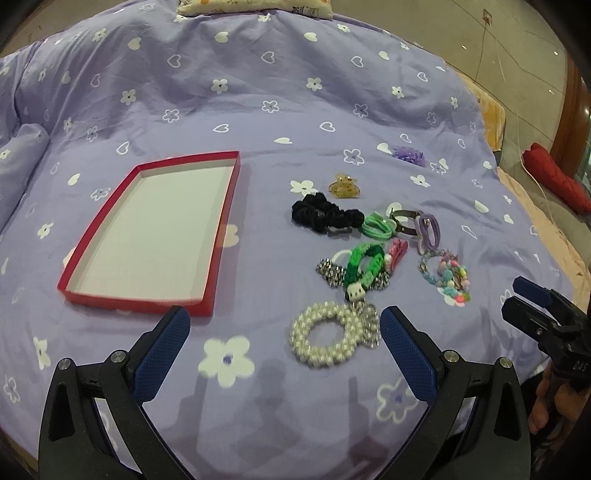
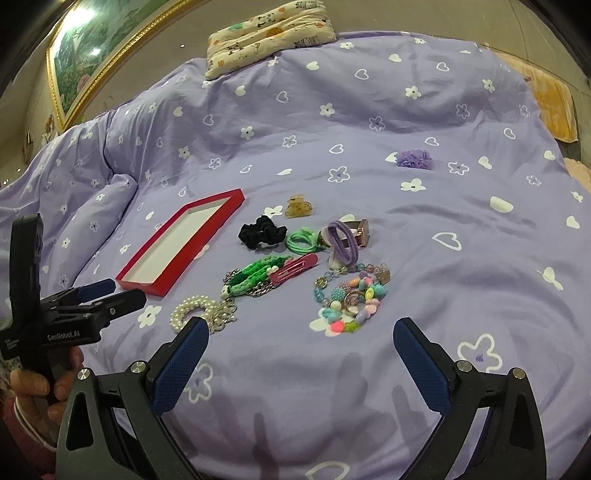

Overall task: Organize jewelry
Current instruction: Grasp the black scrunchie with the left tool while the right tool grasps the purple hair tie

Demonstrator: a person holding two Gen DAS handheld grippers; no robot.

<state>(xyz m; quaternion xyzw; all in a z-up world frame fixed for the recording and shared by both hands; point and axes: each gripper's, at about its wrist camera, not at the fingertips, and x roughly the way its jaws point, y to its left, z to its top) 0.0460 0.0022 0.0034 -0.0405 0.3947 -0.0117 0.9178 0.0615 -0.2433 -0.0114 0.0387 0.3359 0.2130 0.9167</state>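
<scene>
A red tray (image 1: 88, 243) with a white floor lies empty on the purple bedspread; it also shows in the right wrist view (image 2: 207, 229). Right of it lies a heap of jewelry: a pearl bracelet (image 1: 314, 350) (image 2: 184, 310), a green braided band (image 1: 364, 266) (image 2: 258, 275), a black scrunchie (image 1: 317, 214) (image 2: 258, 232), a colourful bead bracelet (image 1: 448, 277) (image 2: 349, 299), an amber claw clip (image 1: 345, 186) (image 2: 299, 207) and a purple hair tie (image 2: 341, 240). My left gripper (image 1: 284, 325) is open, just before the pearl bracelet. My right gripper (image 2: 301, 336) is open, just before the bead bracelet.
A purple flower scrunchie (image 1: 408, 153) (image 2: 413, 158) lies apart, farther back. A patterned pillow (image 2: 269, 33) sits at the bed's head. A framed picture (image 2: 85, 55) hangs at the left. A red cushion (image 1: 554, 177) lies off the bed's right side.
</scene>
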